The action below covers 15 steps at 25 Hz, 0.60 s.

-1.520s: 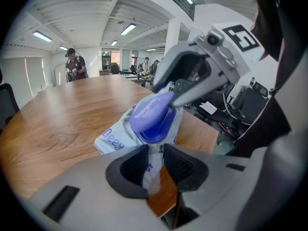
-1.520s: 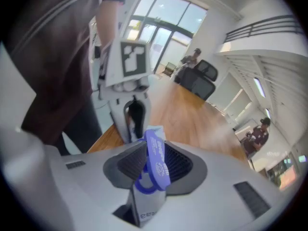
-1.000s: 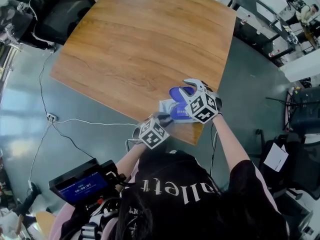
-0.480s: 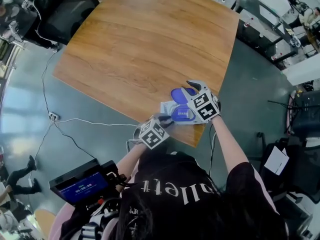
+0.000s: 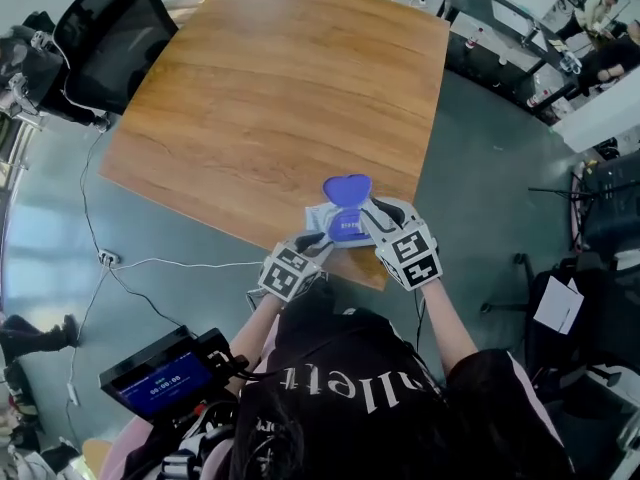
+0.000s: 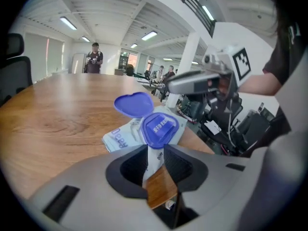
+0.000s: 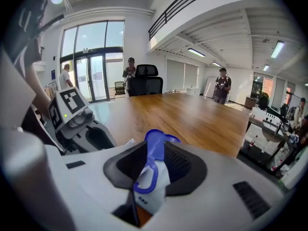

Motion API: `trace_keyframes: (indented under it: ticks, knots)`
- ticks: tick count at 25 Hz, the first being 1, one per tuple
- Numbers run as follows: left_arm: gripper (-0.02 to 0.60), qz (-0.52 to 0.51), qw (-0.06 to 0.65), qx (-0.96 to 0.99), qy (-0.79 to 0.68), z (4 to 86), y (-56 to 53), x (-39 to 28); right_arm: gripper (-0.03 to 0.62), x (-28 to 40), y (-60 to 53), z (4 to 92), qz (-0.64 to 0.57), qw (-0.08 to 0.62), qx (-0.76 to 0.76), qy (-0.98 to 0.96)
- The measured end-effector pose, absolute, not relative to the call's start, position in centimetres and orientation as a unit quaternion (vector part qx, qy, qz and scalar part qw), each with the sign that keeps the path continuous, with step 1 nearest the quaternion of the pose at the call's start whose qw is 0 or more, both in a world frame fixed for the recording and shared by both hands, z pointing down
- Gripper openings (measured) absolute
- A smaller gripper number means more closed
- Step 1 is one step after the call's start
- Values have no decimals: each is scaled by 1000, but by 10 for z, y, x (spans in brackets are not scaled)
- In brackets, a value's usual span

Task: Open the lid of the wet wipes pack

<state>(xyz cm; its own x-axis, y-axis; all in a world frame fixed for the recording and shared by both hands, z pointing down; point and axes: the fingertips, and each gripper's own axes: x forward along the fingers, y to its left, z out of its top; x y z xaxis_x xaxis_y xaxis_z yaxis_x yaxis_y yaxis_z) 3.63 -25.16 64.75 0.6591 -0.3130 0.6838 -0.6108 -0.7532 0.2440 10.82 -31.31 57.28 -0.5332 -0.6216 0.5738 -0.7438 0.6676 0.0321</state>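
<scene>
Wipes pack [image 5: 316,216] sits at worktop [image 5: 280,98] near edge, lid [image 5: 347,190] already flipped up, leaning away from the person. L gripper [image 5: 313,242] fingers [image 6: 183,165] clamp pack's near end. R gripper [image 5: 376,214] fingers straddle lid base from the right (grip unclear).

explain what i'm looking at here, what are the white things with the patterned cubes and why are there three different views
There is no robot here: a person holds a hand-held gripper in each hand, and the patterned cubes are part of those tools. The top-down picture comes from a camera on the person's head. The other two come from cameras riding on each gripper, looking along its fingers. On the wooden table lies a wet wipes pack. The left gripper pinches the pack's near end, steadying it. The right gripper has its fingers closed on the blue lid, which is flipped open.
</scene>
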Motion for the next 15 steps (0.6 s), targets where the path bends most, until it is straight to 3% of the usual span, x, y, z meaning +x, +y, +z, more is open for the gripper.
trace_keyframes:
  ticks: [10,15]
  knots:
    - [103,156,244,882,-371,565,-254,25,114,120,-237,563,192,188,432,-861]
    - [54,116,243,877,-398,538,-214,26,114,116,-191,551,187,173,425,-868]
